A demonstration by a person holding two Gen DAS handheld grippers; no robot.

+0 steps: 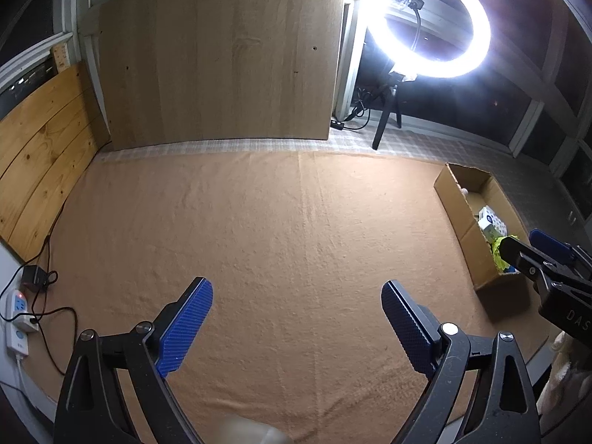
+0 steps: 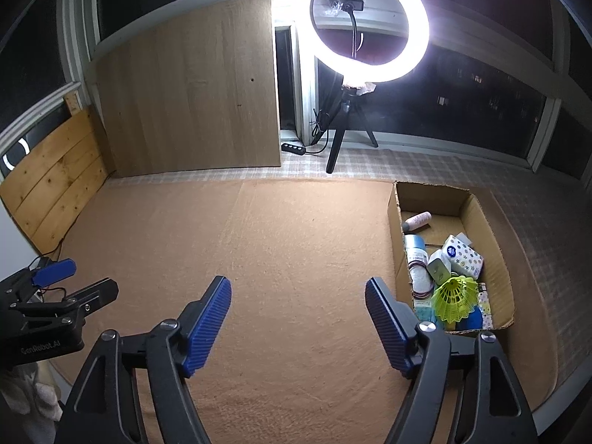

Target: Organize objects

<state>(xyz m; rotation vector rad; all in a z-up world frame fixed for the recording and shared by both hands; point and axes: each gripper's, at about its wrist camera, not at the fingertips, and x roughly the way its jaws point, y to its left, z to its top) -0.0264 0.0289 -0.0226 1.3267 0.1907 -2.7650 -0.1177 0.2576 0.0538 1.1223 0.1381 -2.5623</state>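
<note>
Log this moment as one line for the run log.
left hand-held gripper: open, empty | right hand-held gripper: open, empty | cardboard box: holds shuttlecock, tissue pack

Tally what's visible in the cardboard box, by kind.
In the cardboard box, from the right wrist view:
Pink bottle: 1
Tape roll: 1
Tissue pack: 1
Green tin: 1
Yellow shuttlecock: 1
Total: 5; items beneath are too hidden to count.

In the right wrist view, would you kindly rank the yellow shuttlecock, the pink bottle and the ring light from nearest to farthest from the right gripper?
Measured from the right gripper:
1. Yellow shuttlecock, at the near end of the cardboard box, just right of the fingers.
2. Pink bottle, lying at the box's far end.
3. Ring light, on its tripod beyond the box, by the window.
</note>
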